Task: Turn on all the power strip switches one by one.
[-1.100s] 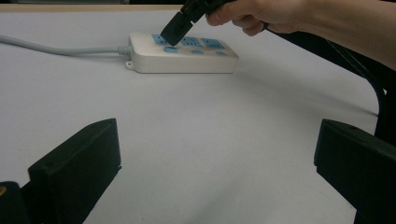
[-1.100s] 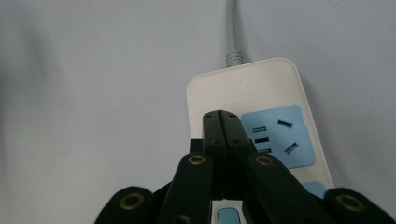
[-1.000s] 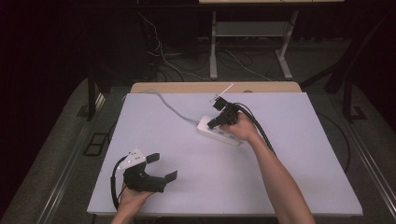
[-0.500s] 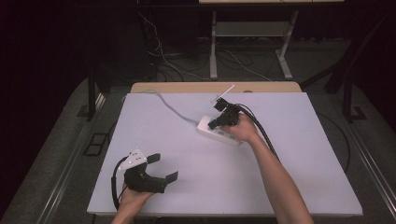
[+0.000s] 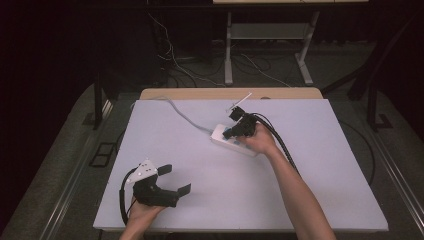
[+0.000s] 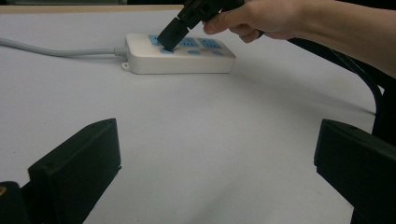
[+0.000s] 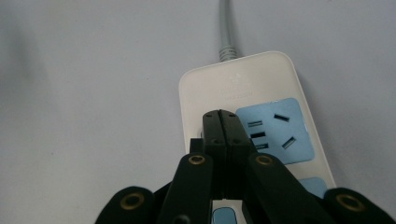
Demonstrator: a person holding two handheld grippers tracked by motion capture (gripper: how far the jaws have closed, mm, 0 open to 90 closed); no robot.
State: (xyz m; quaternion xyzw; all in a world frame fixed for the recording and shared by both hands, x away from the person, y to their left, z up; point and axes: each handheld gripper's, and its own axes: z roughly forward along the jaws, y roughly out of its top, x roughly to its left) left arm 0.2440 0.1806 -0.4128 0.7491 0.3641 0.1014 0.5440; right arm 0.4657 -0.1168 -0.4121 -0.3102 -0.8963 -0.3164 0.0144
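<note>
A white power strip (image 5: pixel 235 141) with blue sockets lies in the middle of the table, its grey cord (image 5: pixel 185 116) running off to the back left. My right gripper (image 5: pixel 231 131) is shut, its joined tips pressing down on the strip's top beside the first blue socket (image 7: pixel 275 130). In the left gripper view the same strip (image 6: pixel 180 53) lies far ahead with the right gripper (image 6: pixel 170 39) on a blue button. My left gripper (image 5: pixel 176 179) rests open near the table's front left, nothing between its jaws.
The white table (image 5: pixel 325 190) spreads wide around the strip. Black cables (image 5: pixel 277 140) trail from the right gripper along the person's forearm. A wooden edge (image 5: pixel 200 93) borders the far side, with table legs and floor cables beyond.
</note>
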